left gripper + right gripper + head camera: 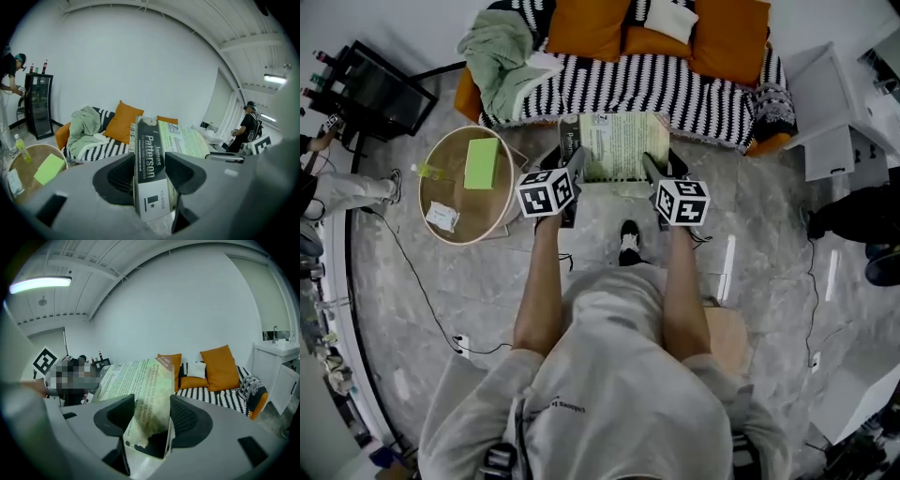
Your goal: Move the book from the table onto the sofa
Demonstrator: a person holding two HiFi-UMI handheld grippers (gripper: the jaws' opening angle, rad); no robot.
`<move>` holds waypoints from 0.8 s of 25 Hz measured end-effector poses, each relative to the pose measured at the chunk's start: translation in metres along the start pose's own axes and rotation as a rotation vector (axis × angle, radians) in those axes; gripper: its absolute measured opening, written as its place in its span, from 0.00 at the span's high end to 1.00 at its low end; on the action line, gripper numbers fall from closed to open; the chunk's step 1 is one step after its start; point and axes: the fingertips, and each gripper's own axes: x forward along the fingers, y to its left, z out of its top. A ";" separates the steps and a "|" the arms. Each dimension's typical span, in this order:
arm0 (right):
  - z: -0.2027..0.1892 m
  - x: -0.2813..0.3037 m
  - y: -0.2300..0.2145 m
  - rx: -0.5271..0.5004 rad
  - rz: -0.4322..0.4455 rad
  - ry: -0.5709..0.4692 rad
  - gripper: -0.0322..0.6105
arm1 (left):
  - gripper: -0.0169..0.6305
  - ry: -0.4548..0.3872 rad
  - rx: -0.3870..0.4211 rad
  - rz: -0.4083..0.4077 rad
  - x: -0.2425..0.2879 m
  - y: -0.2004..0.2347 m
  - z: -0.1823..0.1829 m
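A paperback book [622, 145] with a pale green back cover hangs in the air in front of the sofa [675, 84], held flat between both grippers. My left gripper [572, 169] is shut on its dark spine edge; the book [151, 168] fills the gap between the jaws in the left gripper view. On the opposite edge my right gripper [652, 171] is shut too, the book [145, 418] clamped between its pads. The sofa [103, 145] with its black-and-white striped cover lies just beyond the book, also seen as the sofa [220, 397] in the right gripper view.
Orange cushions [591, 26] and a green blanket [502, 56] lie on the sofa. A round wooden table [469, 186] to the left carries a green pad, a bottle and a packet. A white cabinet [830, 112] stands right. People stand at both room edges.
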 end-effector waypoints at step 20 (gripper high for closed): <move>0.049 0.062 -0.091 0.007 0.067 -0.006 0.62 | 0.66 -0.006 0.004 0.012 0.097 -0.028 0.050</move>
